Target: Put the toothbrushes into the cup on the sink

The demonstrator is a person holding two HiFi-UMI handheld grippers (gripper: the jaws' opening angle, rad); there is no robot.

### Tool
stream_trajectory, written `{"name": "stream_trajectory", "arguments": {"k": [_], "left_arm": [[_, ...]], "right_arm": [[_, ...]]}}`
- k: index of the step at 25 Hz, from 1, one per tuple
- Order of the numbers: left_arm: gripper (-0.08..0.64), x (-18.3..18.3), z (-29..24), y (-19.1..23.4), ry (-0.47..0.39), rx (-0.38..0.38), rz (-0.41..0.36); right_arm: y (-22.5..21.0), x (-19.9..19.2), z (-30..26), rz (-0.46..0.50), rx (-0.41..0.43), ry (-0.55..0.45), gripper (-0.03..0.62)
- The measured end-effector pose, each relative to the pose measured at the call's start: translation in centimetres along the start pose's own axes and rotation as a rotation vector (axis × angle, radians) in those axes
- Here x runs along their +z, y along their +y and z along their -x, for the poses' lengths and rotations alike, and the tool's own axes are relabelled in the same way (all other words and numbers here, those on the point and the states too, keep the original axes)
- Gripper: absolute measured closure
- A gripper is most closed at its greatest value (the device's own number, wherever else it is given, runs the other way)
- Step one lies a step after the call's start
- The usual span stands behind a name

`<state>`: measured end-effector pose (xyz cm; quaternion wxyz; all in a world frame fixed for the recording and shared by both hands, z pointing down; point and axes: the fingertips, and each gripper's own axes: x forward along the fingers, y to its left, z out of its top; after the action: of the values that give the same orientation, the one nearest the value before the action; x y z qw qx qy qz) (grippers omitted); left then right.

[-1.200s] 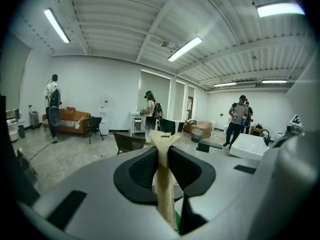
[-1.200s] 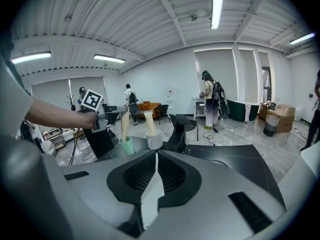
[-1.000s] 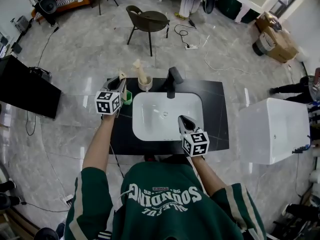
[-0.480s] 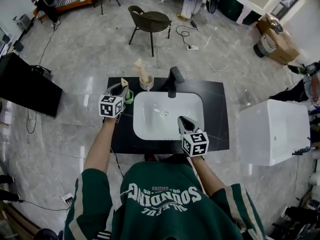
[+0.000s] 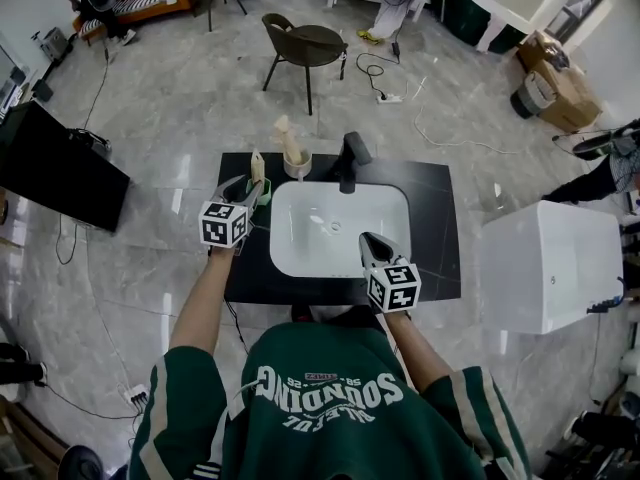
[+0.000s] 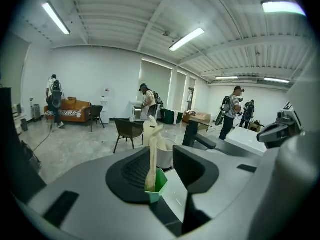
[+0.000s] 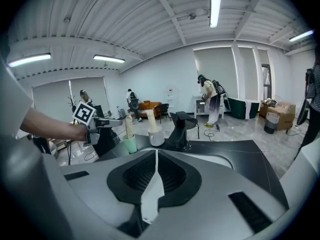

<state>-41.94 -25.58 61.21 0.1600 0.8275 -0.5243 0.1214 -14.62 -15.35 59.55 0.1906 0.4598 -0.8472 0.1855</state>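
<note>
A small green cup (image 6: 156, 183) with a beige toothbrush (image 6: 151, 156) upright in it stands on the black counter (image 5: 435, 230), left of the white basin (image 5: 340, 230). My left gripper (image 5: 250, 190) (image 6: 167, 176) is open and its jaws have just been opening. The green cup sits between them, against the left pad, with a gap on the right. Behind it stands the white cup (image 5: 294, 165) (image 7: 156, 138), holding another toothbrush (image 5: 286, 134). My right gripper (image 5: 366, 240) (image 7: 154, 156) hovers shut and empty over the basin's near right rim.
A black faucet (image 5: 349, 158) (image 7: 180, 129) rises behind the basin. Off the counter there is a white cabinet (image 5: 545, 263) at right, a dark panel (image 5: 60, 168) at left and a chair (image 5: 305, 43) beyond. People stand in the room behind.
My left gripper has drawn back toward me and sunk a little, and its jaws have spread apart around the green cup. The right gripper has stayed where it was.
</note>
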Motion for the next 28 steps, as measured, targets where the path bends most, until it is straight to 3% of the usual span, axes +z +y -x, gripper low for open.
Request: {"name": "stream_trajectory", "arguments": {"k": [9,13,18,24,28], "left_arm": [[0.428,3.2,0.8,-4.6,-0.097,-0.049,-0.037],[0.543,4.1,0.6,-7.9,-0.119,-0.127,-0.064],[0.551,4.1,0.4,-12.6,-0.1,-0.223,-0.122],[0.551,3.6,0.6,-17.1,-0.085,-0.293,-0.193],[0.551,2.9,0.5,-19.4,-0.077,-0.329,-0.193]], "right_arm": [[0.5,0.6,1.0,0.017,0.014,-0.037,0.549],[0.8,1.2,1.3,0.027,0.035,-0.061,0.549],[0.1,1.8,2.1,0.047,-0.001,-0.088,0.551],[-1.4,1.8,3.2,-0.029,-0.025,-0.112,0.551],[-1.6,2.0,3.8,-0.019,-0.028,-0.129,0.552]]}}
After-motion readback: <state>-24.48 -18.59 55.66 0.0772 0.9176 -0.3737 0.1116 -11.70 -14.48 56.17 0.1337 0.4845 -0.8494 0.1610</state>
